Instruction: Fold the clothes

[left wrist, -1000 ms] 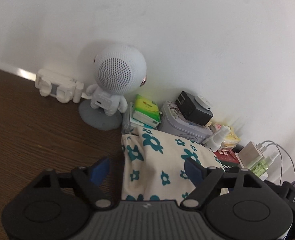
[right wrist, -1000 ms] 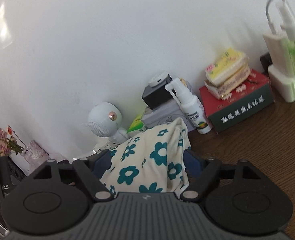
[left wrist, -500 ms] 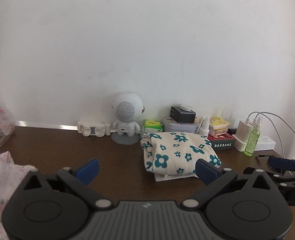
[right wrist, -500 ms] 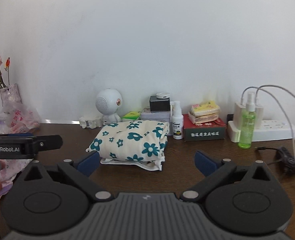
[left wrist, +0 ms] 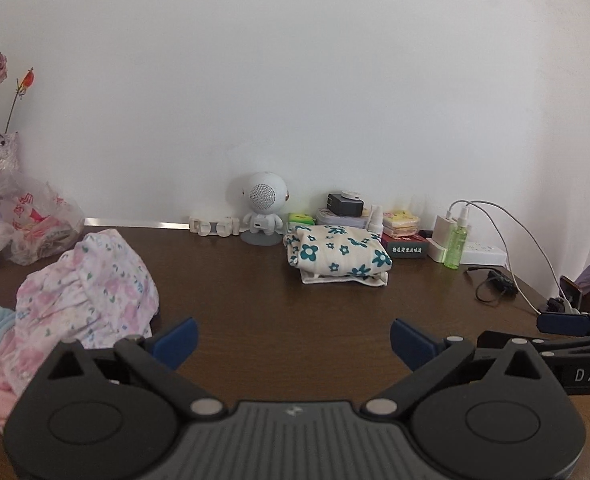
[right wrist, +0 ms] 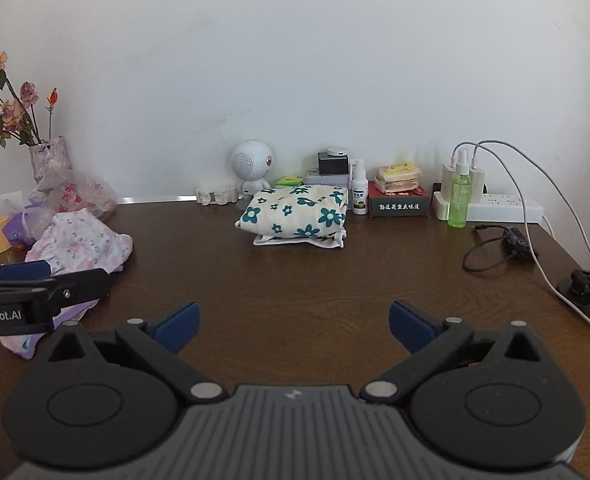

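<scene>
Item: folded floral garment (left wrist: 337, 254), resting at the back of the surface (left wrist: 255, 300) beside the speaker figure (left wrist: 263, 206). Left tongs (left wrist: 293, 338) and right tongs (right wrist: 293, 322): released, empty, jaws just spread, since withdrawn from the bundle. Next, likely: approach the crumpled pink garment (left wrist: 87, 292) low, pinching separate edges.

We see both views evenly lit by soft daylight, with bright patches high on the wall (right wrist: 295, 60). Shadows are faint. The focus is sharp throughout. Fisheye bending curves the edges, and the corners go dark.
</scene>
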Tool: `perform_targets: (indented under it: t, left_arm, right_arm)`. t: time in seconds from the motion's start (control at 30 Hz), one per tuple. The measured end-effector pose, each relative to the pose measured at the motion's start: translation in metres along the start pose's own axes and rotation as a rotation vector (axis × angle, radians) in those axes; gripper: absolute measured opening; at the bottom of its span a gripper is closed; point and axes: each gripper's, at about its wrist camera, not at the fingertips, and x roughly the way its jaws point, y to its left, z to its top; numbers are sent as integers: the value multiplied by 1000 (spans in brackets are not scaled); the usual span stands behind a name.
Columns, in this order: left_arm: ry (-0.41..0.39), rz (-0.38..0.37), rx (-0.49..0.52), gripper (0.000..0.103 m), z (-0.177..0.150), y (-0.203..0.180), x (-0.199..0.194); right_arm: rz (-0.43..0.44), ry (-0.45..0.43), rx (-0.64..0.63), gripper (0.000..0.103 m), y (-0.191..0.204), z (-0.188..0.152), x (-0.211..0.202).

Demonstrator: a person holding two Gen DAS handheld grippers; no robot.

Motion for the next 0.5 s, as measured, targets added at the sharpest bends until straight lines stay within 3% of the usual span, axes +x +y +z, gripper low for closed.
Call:
perform_targets:
  t: [0.2, 0.43, 0.5]
  left_arm:
    - [-9, -62, 56, 103, -37, -1, -69]
    - [-41, -75, 132, 103, -81, -13, -135]
    - [-54, -65, 110, 101, -93, -13, -151]
  right_arm:
    - [0, -1, 10, 103, 18, -31, -60]
    - [9, -3, 41, 103, 29, -77, -124]
    - [-2, -1, 42, 103, 33, -89, -137]
